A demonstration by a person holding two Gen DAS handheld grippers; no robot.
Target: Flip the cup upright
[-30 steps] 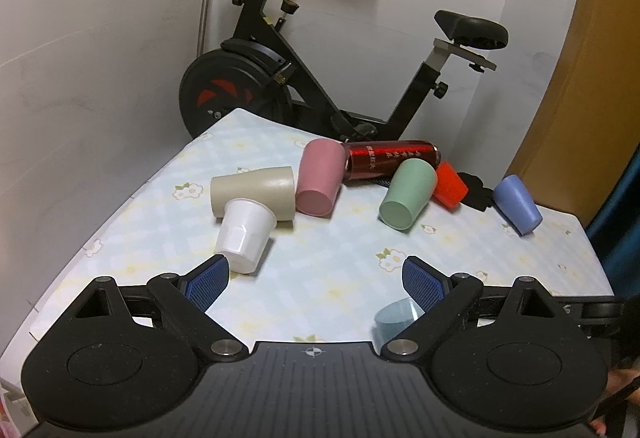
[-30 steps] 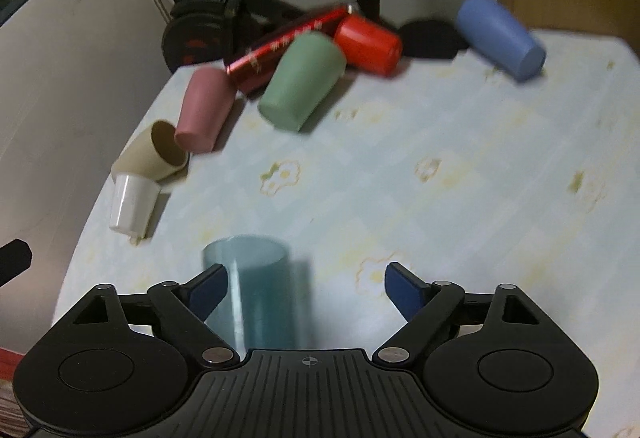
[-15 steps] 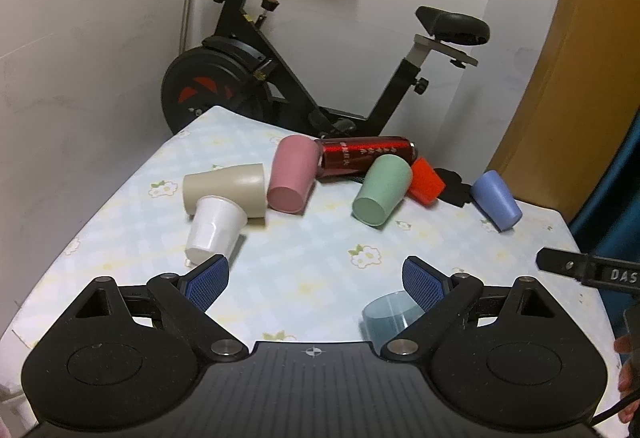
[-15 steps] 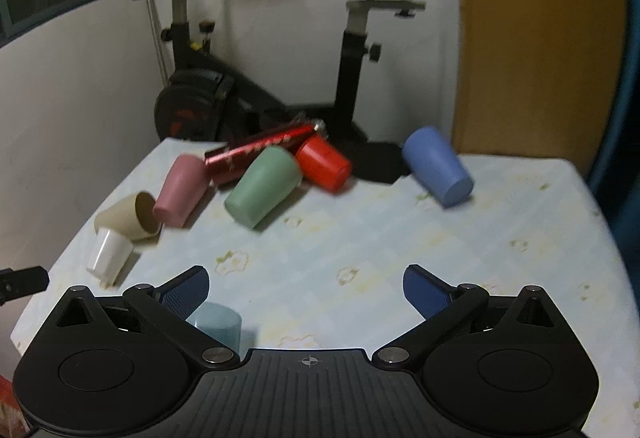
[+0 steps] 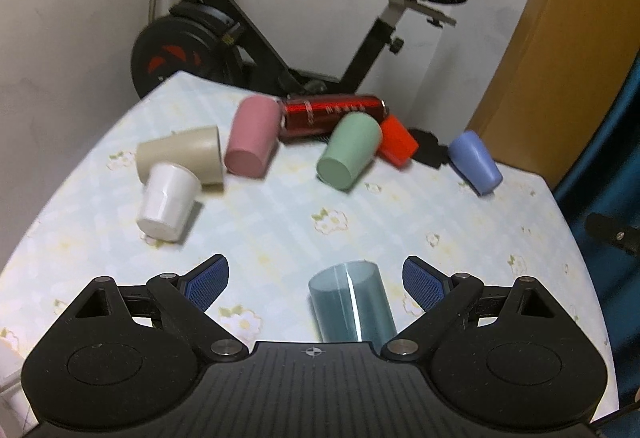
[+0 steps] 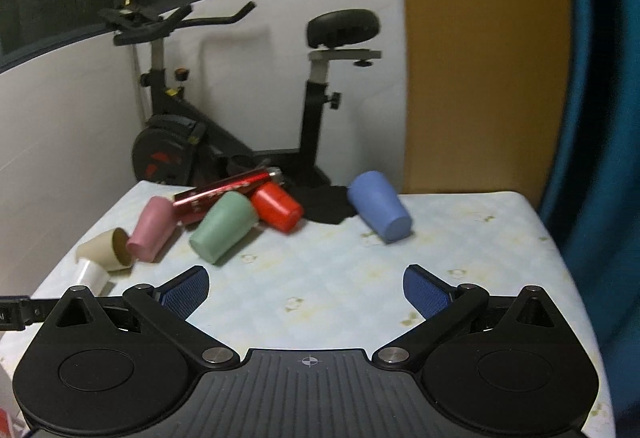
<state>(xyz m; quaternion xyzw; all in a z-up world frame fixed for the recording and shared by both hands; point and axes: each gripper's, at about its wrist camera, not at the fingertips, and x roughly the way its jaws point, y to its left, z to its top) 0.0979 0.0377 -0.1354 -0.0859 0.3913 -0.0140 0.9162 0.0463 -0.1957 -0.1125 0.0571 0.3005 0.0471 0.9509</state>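
Note:
A translucent teal cup stands on the table between the fingers of my open left gripper, nearer the right finger, touching neither. Several cups lie on their sides further back: white, beige, pink, green, red and blue. My right gripper is open and empty above the table's near edge. Its view shows the beige, pink, green, red and blue cups; the teal cup is hidden there.
A red metal bottle lies behind the pink and green cups. A black cloth lies by the red cup. An exercise bike stands behind the table. A wooden panel and a blue curtain are at the right.
The left gripper has moved forward and down, so the teal cup now shows fully between its fingers. The right gripper has drawn back and tilted up; the teal cup has left its view.

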